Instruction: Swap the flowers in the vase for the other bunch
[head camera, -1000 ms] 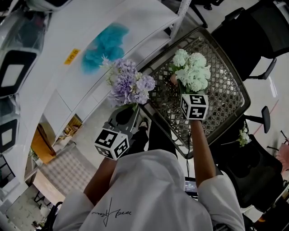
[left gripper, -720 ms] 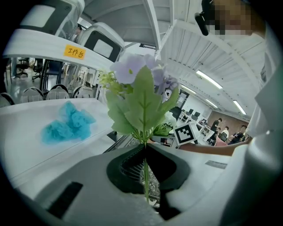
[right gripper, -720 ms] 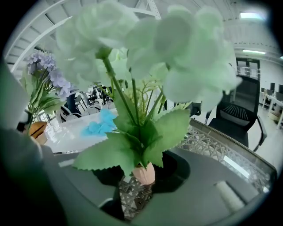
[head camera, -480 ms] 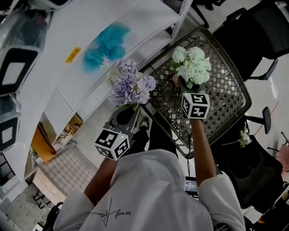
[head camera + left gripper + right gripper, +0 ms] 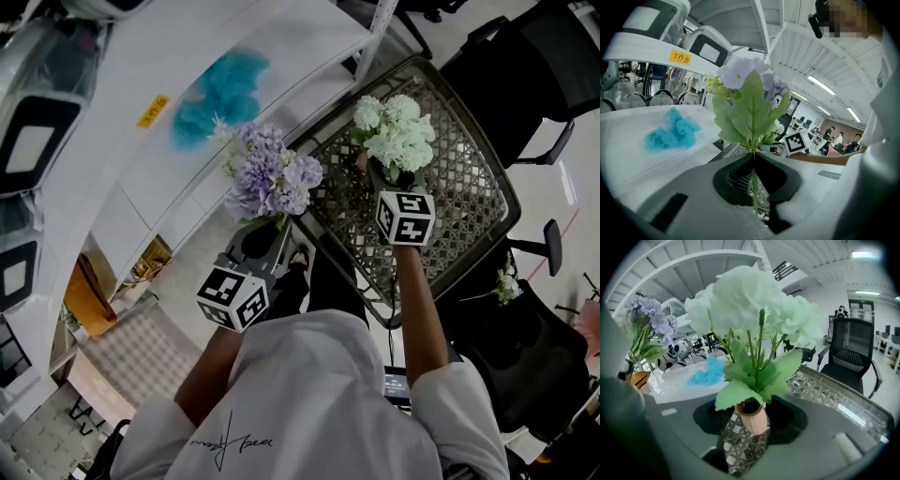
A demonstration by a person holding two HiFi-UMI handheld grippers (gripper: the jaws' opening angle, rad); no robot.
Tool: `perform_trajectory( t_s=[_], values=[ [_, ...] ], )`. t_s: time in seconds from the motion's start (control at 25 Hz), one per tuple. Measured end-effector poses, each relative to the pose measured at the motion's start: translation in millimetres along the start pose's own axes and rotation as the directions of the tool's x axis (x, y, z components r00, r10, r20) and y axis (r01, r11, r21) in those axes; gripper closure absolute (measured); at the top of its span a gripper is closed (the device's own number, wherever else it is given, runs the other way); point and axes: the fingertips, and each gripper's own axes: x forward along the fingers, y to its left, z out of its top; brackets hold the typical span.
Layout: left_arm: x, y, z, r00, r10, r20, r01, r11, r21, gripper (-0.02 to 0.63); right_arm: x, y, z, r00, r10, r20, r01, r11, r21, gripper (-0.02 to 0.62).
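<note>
A bunch of purple flowers point(image 5: 272, 173) is held by its thin green stem point(image 5: 753, 187) in my left gripper point(image 5: 265, 232), which is shut on it, over the gap beside the white table. A white-green bunch point(image 5: 398, 131) stands in a small pink vase point(image 5: 752, 416) on the metal mesh table point(image 5: 469, 197). My right gripper point(image 5: 386, 180) sits round the vase; its jaws have just been opening and now stand wide, the pads apart from the vase and stems point(image 5: 757, 352).
A blue fluffy thing point(image 5: 220, 94) lies on the white table point(image 5: 281, 37), near a yellow label point(image 5: 150, 114). Black office chairs point(image 5: 525, 75) stand past the mesh table. Another small white flower sprig point(image 5: 506, 286) lies low at the right.
The right gripper's jaws have opened off the white-green bunch, which has shifted slightly away from the gripper. The left gripper and purple bunch have stayed put.
</note>
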Motion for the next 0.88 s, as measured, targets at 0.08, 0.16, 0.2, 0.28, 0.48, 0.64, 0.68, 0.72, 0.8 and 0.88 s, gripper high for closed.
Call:
perform_trajectory(
  t_s=[0.08,0.16,0.2,0.28,0.48,0.64,0.68,0.72,0.8,0.88],
  values=[
    [0,-1,1,1.0,-0.004,0.001,0.004,1.0,0.0,0.589,-3,0,1,1.0,-0.011,0.005,0.012,1.0,-0.016,0.393],
    [1,-2,1,1.0,-0.009,0.002,0.009,1.0,0.001,0.589,-5,1,2,1.0,-0.02,0.01,0.021,0.999,-0.033,0.394],
    [1,-2,1,1.0,-0.012,0.002,0.012,1.0,0.001,0.589,-6,2,2,1.0,-0.019,0.012,0.02,0.999,-0.035,0.394],
    [2,-3,1,1.0,-0.019,0.002,0.019,1.0,0.002,0.589,-7,5,1,1.0,-0.015,0.015,0.015,0.999,-0.032,0.394],
    [1,-8,1,0.999,-0.033,0.006,0.033,0.999,0.009,0.589,-16,8,2,0.999,-0.021,0.029,0.022,0.999,-0.026,0.394],
    [-4,-10,0,0.999,-0.043,0.008,0.043,0.999,0.017,0.589,-24,12,2,0.999,-0.029,0.034,0.03,0.999,-0.022,0.397],
    [-5,-11,0,0.999,-0.046,0.01,0.046,0.999,0.019,0.589,-26,13,1,0.999,-0.03,0.036,0.031,0.999,-0.02,0.399],
    [-5,-11,1,0.999,-0.049,0.013,0.048,0.999,0.021,0.589,-27,14,1,0.999,-0.031,0.038,0.032,0.999,-0.016,0.4],
    [-6,-12,3,0.998,-0.054,0.019,0.053,0.998,0.023,0.589,-30,15,2,0.998,-0.036,0.042,0.036,0.999,-0.01,0.402],
    [-7,-12,6,0.998,-0.059,0.023,0.059,0.998,0.025,0.589,-32,16,3,0.998,-0.039,0.044,0.04,0.999,-0.005,0.412]
  ],
)
